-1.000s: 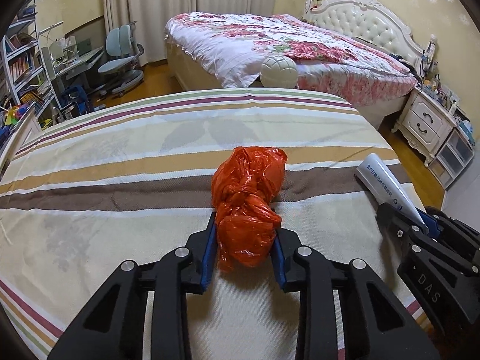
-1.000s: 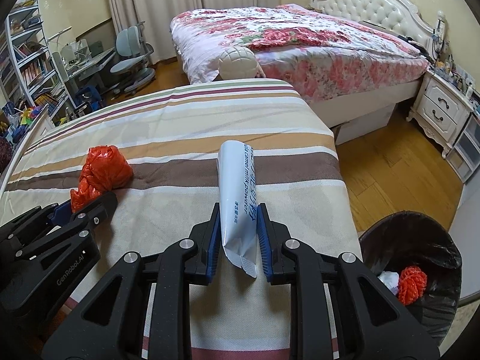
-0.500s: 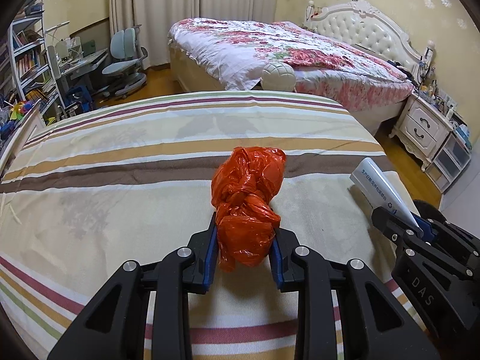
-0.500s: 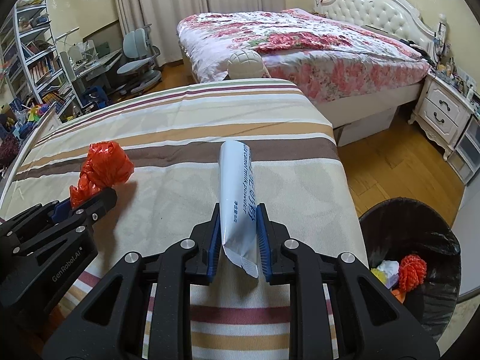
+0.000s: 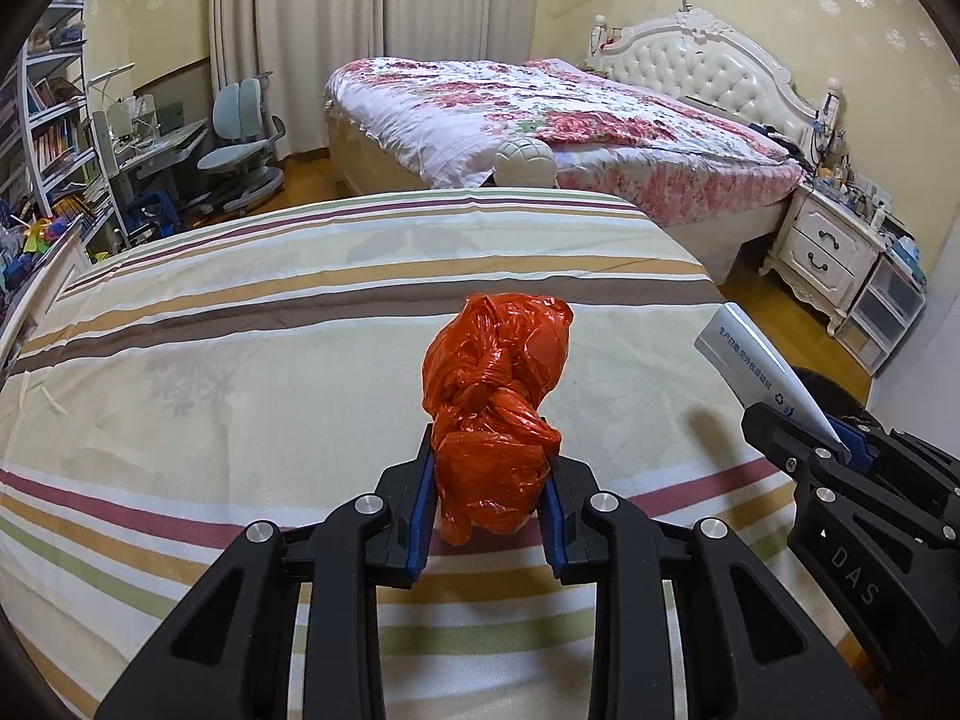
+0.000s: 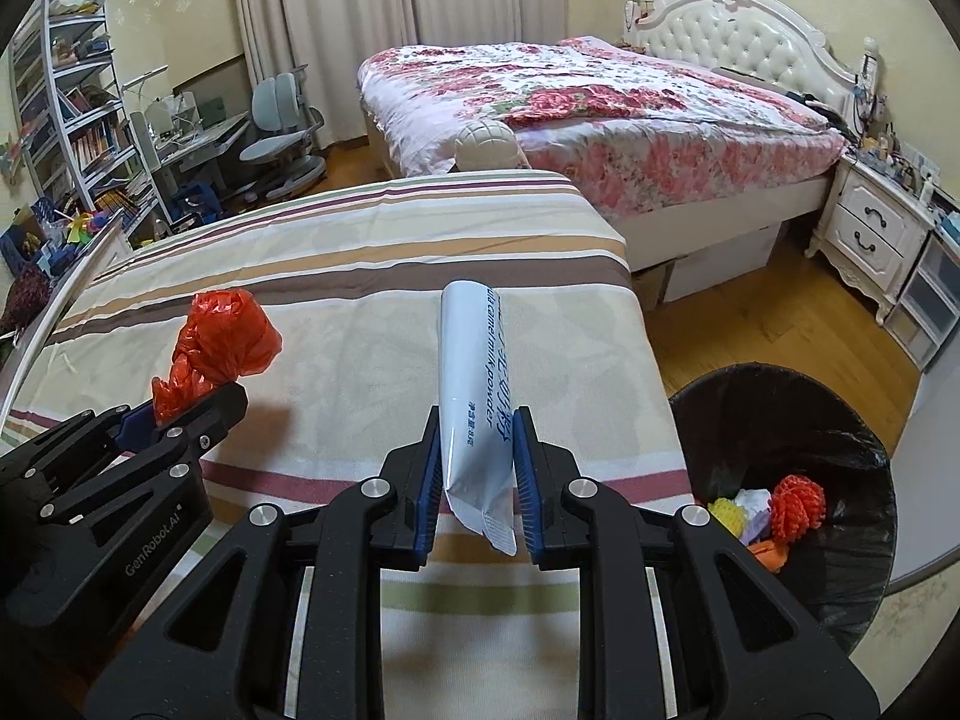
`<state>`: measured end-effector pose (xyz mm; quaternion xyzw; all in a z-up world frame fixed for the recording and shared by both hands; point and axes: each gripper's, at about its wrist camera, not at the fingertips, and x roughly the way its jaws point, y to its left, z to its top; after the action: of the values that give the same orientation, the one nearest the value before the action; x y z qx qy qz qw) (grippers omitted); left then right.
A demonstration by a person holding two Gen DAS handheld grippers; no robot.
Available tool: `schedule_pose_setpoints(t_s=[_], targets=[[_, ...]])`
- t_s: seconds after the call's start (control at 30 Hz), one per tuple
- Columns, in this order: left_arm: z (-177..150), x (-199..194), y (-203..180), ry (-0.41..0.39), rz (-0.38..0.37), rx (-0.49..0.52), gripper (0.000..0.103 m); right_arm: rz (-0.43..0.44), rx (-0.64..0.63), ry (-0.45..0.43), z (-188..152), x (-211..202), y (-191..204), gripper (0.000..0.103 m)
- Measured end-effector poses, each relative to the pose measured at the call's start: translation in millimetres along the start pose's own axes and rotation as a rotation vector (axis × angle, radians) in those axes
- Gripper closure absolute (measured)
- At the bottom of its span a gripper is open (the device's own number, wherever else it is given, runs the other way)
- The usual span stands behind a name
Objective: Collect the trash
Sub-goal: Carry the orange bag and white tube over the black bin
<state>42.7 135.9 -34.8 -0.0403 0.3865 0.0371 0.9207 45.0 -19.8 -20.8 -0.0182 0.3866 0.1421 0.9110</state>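
The left tongs (image 5: 486,501) are clenching a knotted orange plastic bag (image 5: 495,396) by its lower bunch, the blue pads pressing in on both sides, and the bag is standing up out of the grip above the striped bedspread (image 5: 240,360) rather than lying on it. The right tongs (image 6: 477,468) are squeezing a white sachet of milk powder (image 6: 474,384) near its crimped bottom seal, the rest of the packet jutting forward over the bed edge. Both pieces are looking very light. The bag is soft, crinkly film that is giving under the pads, so it is likely to slip if pinched only by a loose flap; holding it at the dense wad below the knot, as now, seems the safest place. The sachet is smooth and glossy, stiffer along its length but flat, so gripping across its flat faces near the seal is giving the pads a good bite. The black-lined trash bin (image 6: 840,420) is sitting on the floor just beside the bed's right corner, already holding an orange netted piece and some pale scraps, and neither held item is over its mouth yet.
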Motion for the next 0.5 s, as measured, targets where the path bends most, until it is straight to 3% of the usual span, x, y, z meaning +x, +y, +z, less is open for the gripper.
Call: schedule_pose_setpoints(t_s=[0.5], targets=[[-1.6,-12.3,-70.7,-0.044,-0.102,0.1,0.073,-0.125,0.108,-0.05,-18.1,-36.0,-72.4,0.081]])
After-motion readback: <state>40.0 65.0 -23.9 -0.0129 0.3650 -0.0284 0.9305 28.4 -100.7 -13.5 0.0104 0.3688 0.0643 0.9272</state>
